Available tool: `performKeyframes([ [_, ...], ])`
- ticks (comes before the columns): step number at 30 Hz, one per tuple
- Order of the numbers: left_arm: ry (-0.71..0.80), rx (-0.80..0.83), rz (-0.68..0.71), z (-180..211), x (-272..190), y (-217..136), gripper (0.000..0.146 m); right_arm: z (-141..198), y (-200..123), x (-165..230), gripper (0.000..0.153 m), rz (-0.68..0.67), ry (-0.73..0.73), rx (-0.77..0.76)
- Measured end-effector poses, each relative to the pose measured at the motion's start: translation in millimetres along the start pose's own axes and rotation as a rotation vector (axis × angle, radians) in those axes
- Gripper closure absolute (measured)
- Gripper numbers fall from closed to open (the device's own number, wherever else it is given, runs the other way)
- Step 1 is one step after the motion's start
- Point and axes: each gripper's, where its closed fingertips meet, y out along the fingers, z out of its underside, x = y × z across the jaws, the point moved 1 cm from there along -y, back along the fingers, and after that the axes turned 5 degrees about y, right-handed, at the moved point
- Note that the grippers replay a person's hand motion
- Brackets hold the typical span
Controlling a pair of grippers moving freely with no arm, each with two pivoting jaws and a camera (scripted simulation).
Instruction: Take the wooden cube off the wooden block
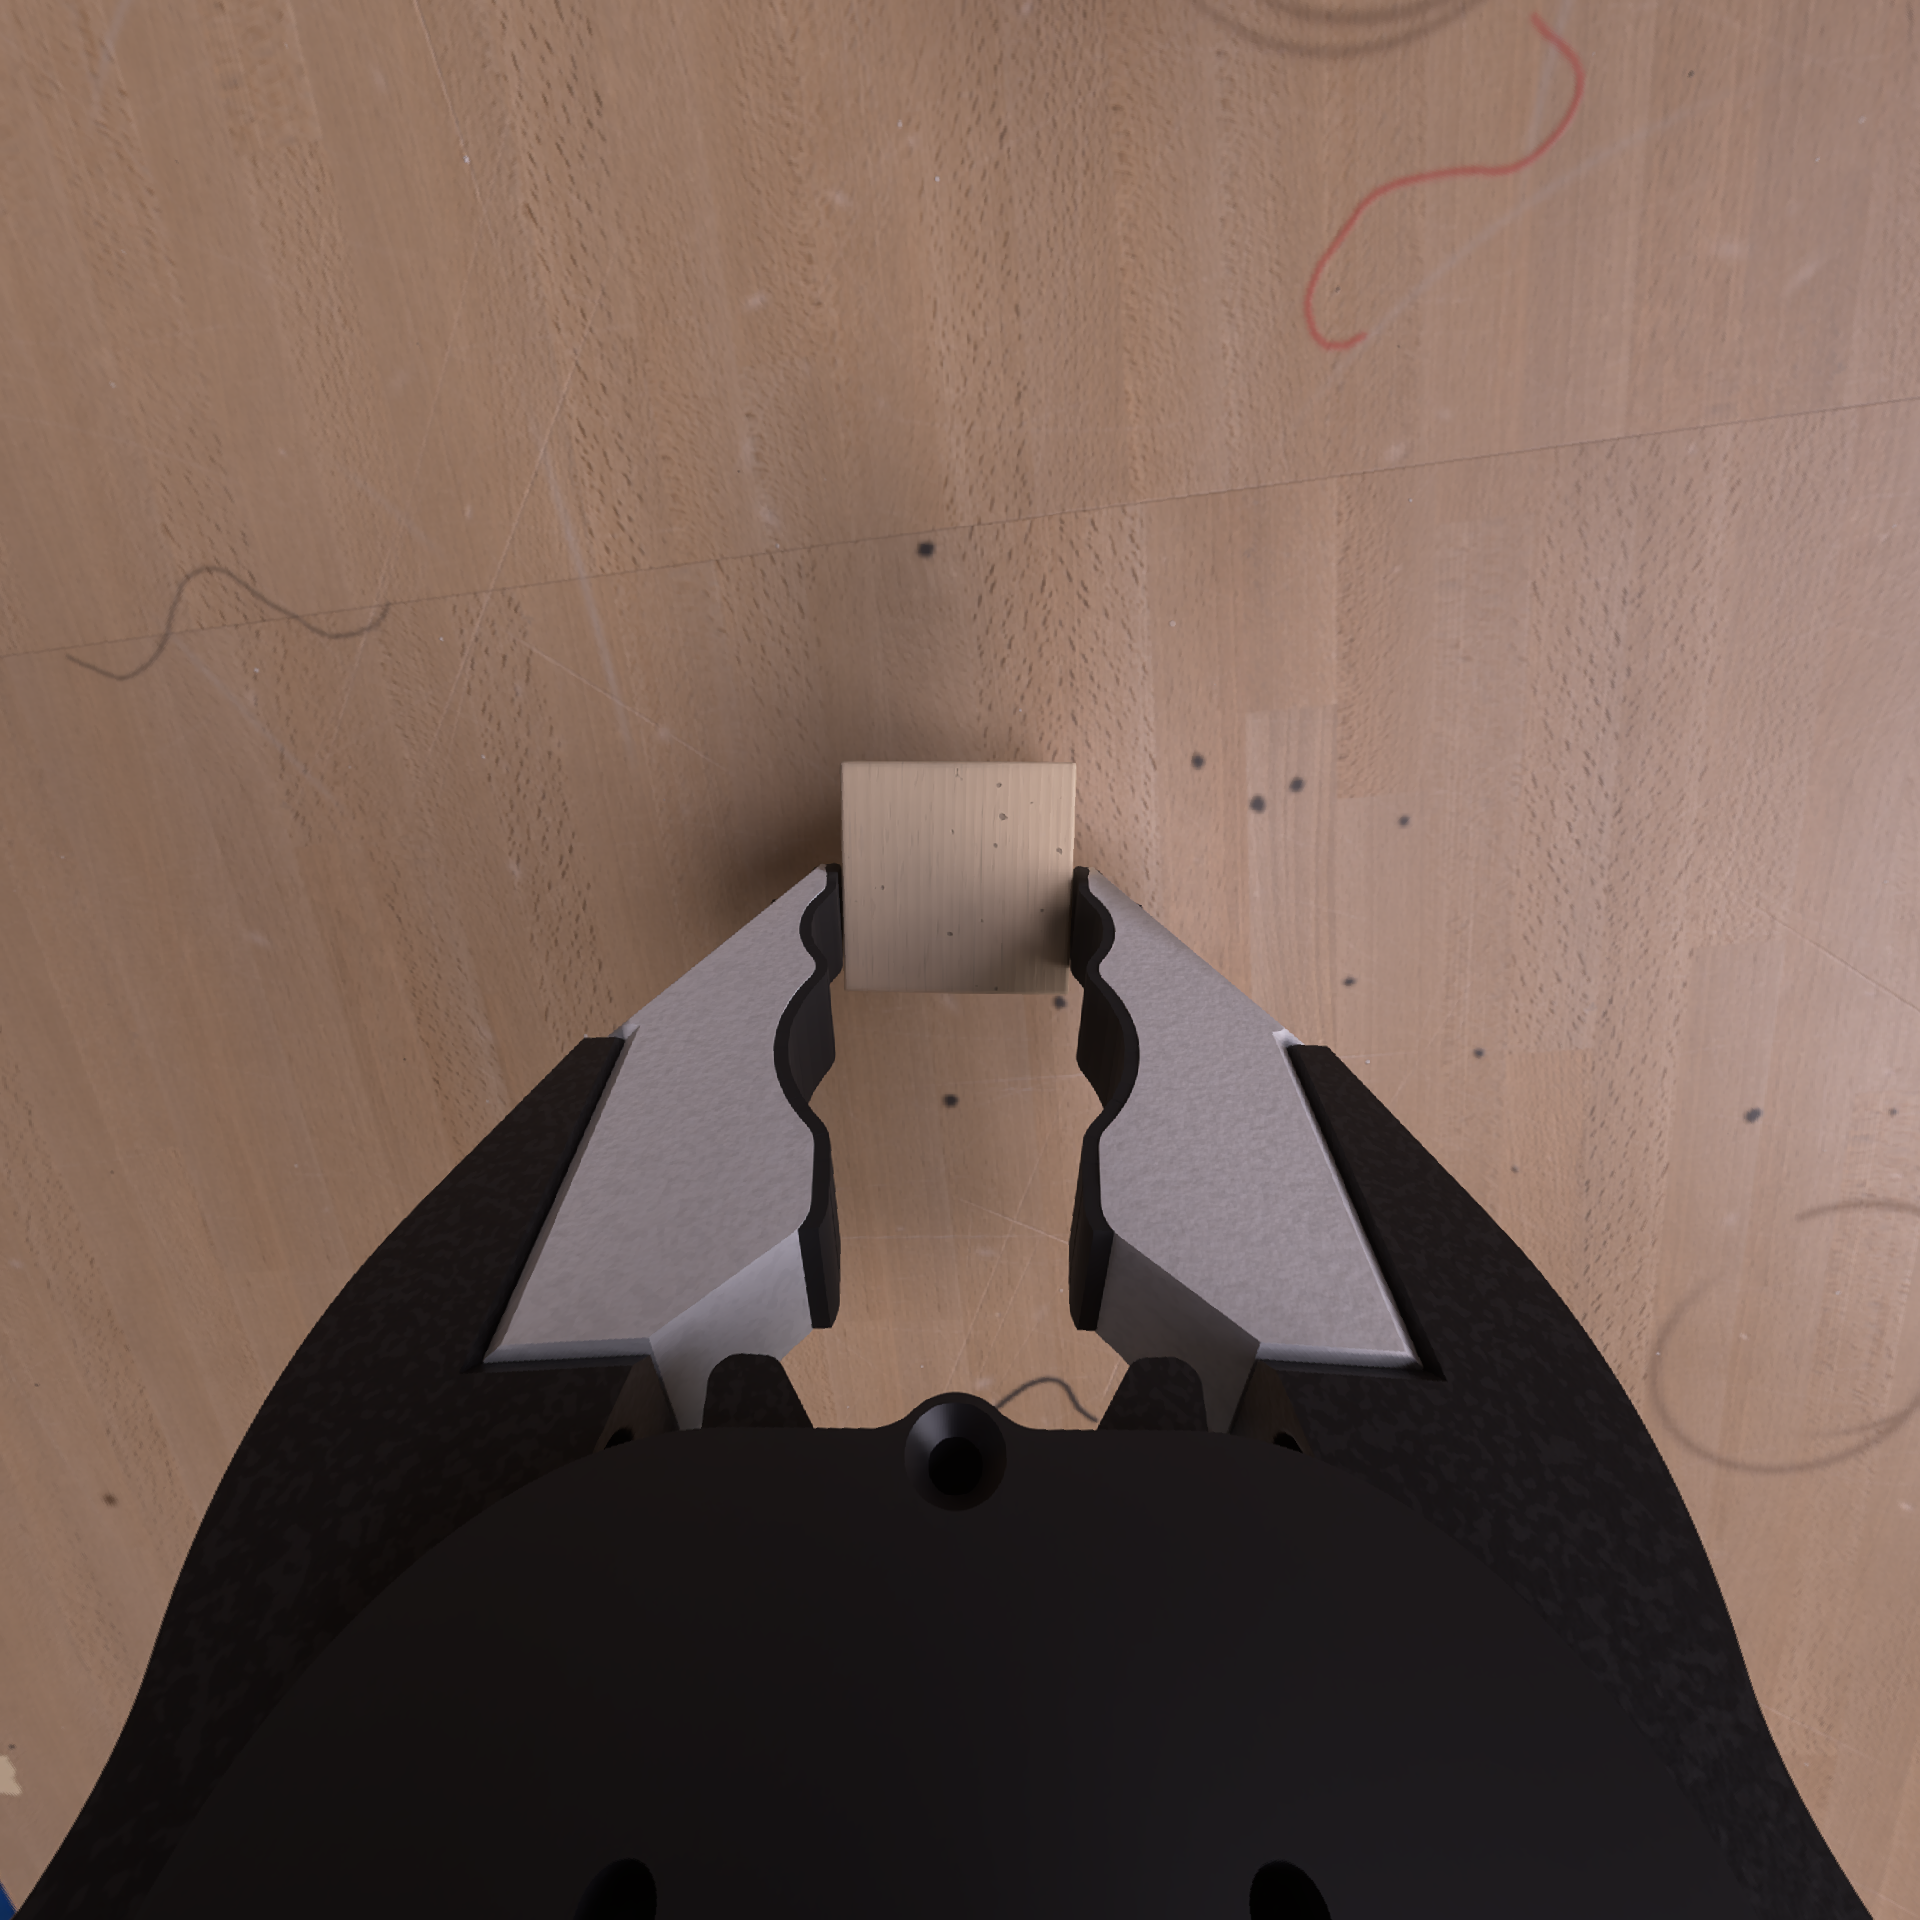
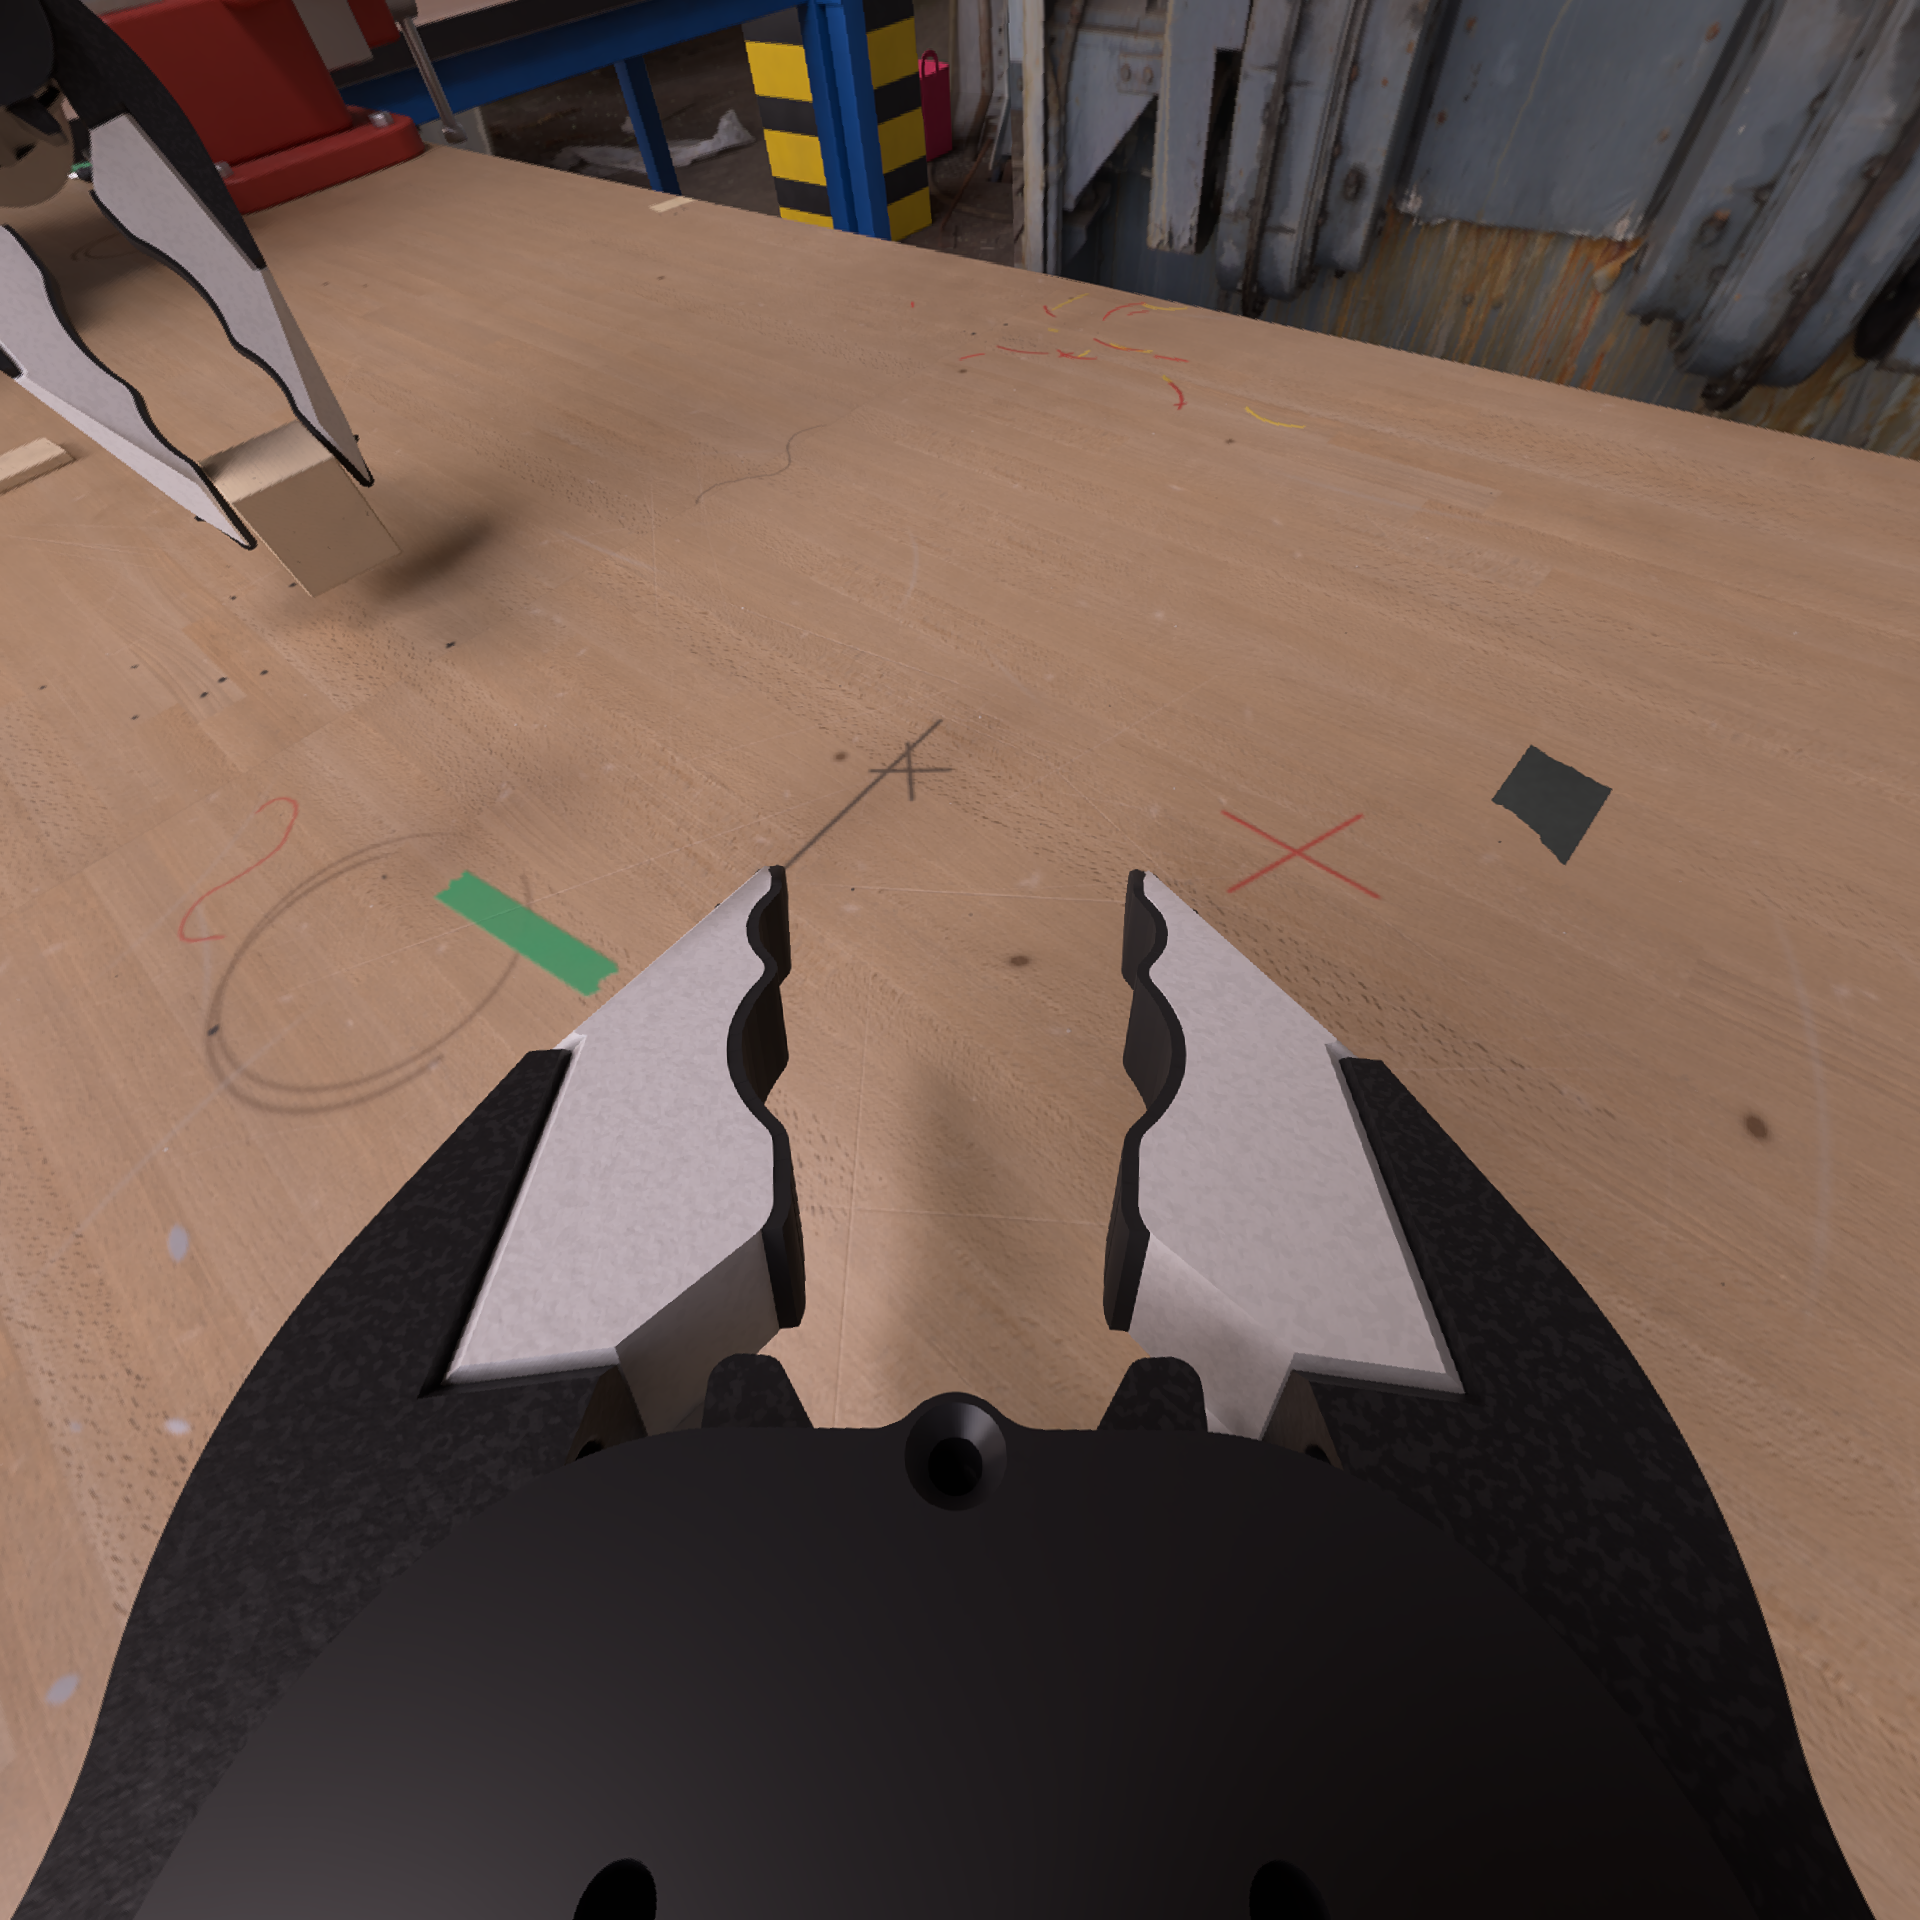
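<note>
My left gripper [image 1: 956, 883] is shut on the pale wooden cube [image 1: 956, 831], pinching its two sides with the fingertips. In the right wrist view the left gripper [image 2: 304, 509] holds the cube [image 2: 322, 530] tilted, a little above the table, with its shadow lying to the right. Only bare table shows under the cube. A pale flat piece of wood [image 2: 31, 462] lies at the left edge, partly hidden behind a left finger; I cannot tell whether it is the wooden block. My right gripper [image 2: 956, 883] is open and empty above the table.
The wooden table [image 2: 1039, 582] carries flat marks: a green tape strip [image 2: 525, 932], a red cross [image 2: 1299, 854], a dark patch [image 2: 1551, 800] and pencil scribbles. The far table edge runs along the top, with a red stand [image 2: 260, 94] and blue frame [image 2: 831, 104] beyond.
</note>
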Motion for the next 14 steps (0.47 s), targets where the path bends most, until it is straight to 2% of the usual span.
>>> performKeyframes([
  [14, -0.004, 0.007, 0.032, 5.2, -4.2, 6.8, 0.102, 2.4, 1.5, -1.0, 0.088, -0.001, 0.007, 0.011],
])
